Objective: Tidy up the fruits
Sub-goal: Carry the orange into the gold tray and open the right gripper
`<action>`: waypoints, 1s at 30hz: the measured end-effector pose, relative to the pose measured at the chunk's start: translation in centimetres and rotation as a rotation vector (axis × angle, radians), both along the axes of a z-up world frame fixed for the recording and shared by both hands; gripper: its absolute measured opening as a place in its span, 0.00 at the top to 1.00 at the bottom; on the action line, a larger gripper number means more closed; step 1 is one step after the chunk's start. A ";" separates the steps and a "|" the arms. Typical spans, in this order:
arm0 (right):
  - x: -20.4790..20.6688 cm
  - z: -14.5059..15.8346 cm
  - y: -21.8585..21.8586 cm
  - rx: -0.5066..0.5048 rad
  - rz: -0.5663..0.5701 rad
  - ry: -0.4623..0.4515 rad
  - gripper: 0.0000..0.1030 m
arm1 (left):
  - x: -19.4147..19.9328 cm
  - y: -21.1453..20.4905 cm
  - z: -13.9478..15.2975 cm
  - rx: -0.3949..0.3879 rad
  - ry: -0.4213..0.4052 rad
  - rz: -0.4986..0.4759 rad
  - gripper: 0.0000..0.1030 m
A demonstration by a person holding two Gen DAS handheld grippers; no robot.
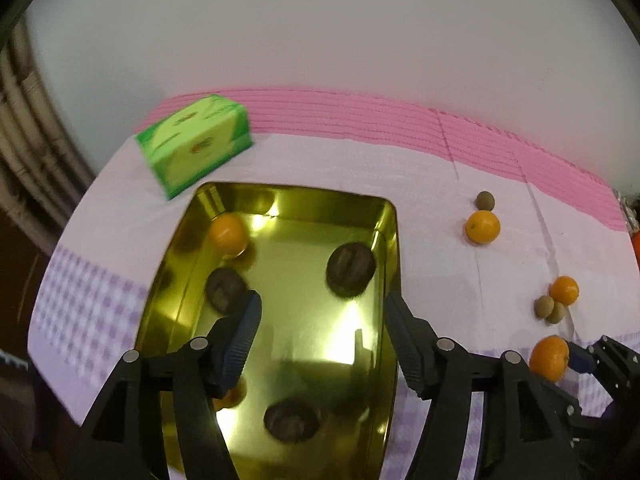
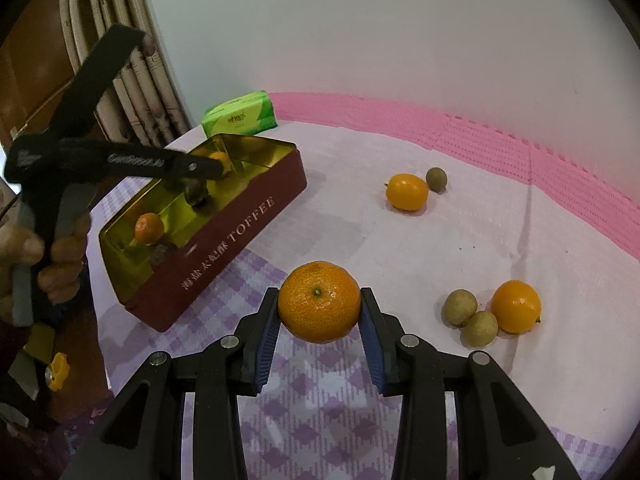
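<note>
A gold-lined toffee tin (image 1: 394, 240) holds an orange (image 1: 228, 234) and three dark brown fruits, one of them on its right side (image 1: 351, 268). My left gripper (image 1: 324, 316) hangs open above the tin with nothing between its fingers. In the right wrist view, the right gripper (image 2: 319, 312) is shut on a mandarin (image 2: 319, 301) just above the checked cloth, to the right of the tin's red wall (image 2: 240, 240). The left gripper (image 2: 208, 168) shows there over the tin, held by a hand (image 2: 48, 256).
Loose on the cloth are an orange (image 2: 407, 192) beside a small brown fruit (image 2: 436, 179), and another orange (image 2: 516, 306) beside two brown ones (image 2: 459, 306). A green tissue pack (image 2: 240, 118) lies behind the tin. A pink foam mat (image 2: 480, 136) lines the wall.
</note>
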State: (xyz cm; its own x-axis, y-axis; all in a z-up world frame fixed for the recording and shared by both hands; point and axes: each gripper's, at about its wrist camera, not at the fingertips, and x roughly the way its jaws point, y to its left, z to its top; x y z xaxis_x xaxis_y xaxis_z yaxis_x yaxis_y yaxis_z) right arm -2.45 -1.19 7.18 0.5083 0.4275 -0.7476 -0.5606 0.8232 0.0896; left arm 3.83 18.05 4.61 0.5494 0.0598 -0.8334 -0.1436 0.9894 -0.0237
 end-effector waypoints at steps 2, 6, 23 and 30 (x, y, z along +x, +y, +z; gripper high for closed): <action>-0.2 0.4 0.4 -0.002 0.007 -0.009 0.65 | -1.2 0.2 0.4 -0.015 -0.001 0.023 0.37; -0.6 1.1 1.1 0.001 0.020 -0.020 0.65 | -3.9 1.0 1.5 -0.039 -0.014 0.078 0.37; -1.7 4.2 5.8 0.008 0.091 -0.066 0.65 | -11.1 1.9 3.4 0.111 -0.073 0.140 0.28; -2.0 4.8 7.3 -0.003 0.107 -0.066 0.65 | -11.5 3.1 2.9 0.103 -0.081 0.168 0.25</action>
State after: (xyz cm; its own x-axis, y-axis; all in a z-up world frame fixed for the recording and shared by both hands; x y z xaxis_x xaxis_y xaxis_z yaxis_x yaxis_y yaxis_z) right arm -4.47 6.13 11.94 0.5081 0.4799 -0.7152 -0.6499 0.7586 0.0473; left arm -7.68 21.14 7.49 0.5892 0.2385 -0.7720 -0.3085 0.9495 0.0578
